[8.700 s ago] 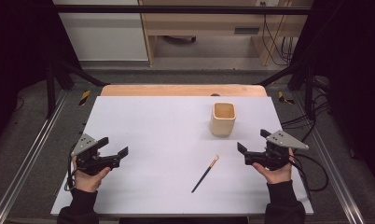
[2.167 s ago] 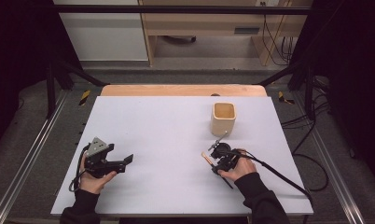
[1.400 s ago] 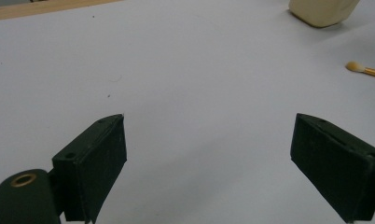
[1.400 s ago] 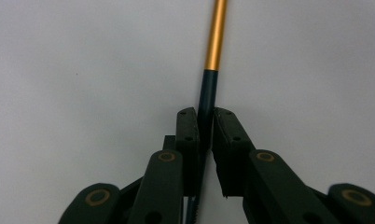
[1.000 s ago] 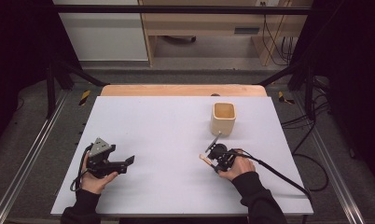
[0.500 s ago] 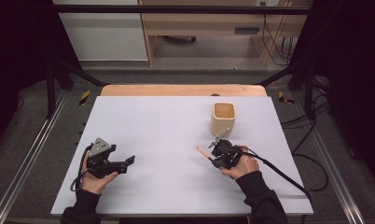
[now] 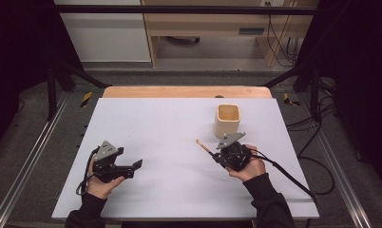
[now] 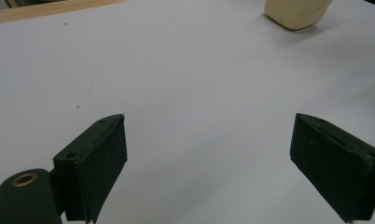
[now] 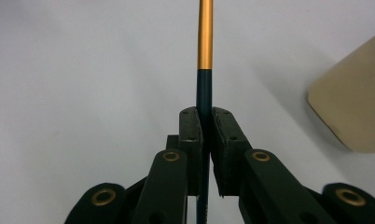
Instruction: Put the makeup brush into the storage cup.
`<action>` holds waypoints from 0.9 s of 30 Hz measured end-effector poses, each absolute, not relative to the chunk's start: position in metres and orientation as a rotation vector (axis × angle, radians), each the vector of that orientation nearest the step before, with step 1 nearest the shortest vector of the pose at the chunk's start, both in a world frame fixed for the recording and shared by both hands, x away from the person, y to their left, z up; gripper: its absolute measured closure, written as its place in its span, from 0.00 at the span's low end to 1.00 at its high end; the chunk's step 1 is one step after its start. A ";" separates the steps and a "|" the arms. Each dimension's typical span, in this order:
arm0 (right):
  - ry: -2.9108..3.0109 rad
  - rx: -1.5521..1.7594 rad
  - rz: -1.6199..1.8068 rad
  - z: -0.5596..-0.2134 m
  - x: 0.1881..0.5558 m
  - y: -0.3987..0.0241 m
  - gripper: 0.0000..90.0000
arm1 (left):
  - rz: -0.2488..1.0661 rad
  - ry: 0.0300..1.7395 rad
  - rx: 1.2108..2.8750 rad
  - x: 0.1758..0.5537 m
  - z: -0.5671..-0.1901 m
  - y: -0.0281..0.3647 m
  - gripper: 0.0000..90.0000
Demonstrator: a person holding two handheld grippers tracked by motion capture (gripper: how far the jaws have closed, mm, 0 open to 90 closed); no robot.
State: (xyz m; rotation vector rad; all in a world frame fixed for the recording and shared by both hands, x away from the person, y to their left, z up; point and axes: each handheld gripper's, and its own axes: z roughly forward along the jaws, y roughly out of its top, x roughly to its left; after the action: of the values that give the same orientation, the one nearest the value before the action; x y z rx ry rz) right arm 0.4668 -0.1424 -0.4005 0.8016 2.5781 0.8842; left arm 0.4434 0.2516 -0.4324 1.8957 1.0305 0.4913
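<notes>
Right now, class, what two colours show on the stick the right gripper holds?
The stick is orange above, dark teal-black below, clearest in the right gripper view.

One brush (image 7: 204,146), one beige cup (image 7: 227,119), two claws, one table (image 7: 170,123).

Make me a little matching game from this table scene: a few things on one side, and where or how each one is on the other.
Things:
1. left gripper
2. right gripper
3. brush
4. wooden cup

States:
A. clamped between two jaws
B. standing upright on the white table
C. jaws wide apart, nothing between them
D. jaws closed on a thin handle

Pairs: 1-C, 2-D, 3-A, 4-B
</notes>
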 end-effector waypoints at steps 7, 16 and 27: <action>2.563 0.752 0.942 -0.397 0.465 -0.141 0.93 | 0.478 1.016 1.888 0.442 -0.432 0.246 0.12; 2.524 0.745 1.057 -0.395 0.462 -0.138 0.93 | 0.460 0.993 1.871 0.439 -0.430 0.236 0.11; 2.501 0.738 1.156 -0.395 0.459 -0.136 0.93 | 0.442 0.969 1.839 0.435 -0.425 0.225 0.11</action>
State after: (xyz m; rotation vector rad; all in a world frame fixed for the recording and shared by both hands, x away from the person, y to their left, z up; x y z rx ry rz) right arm 0.4594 -0.1362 -0.3946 0.7375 2.5005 1.1557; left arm 0.4352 0.2247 -0.4253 1.8391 0.9690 0.4417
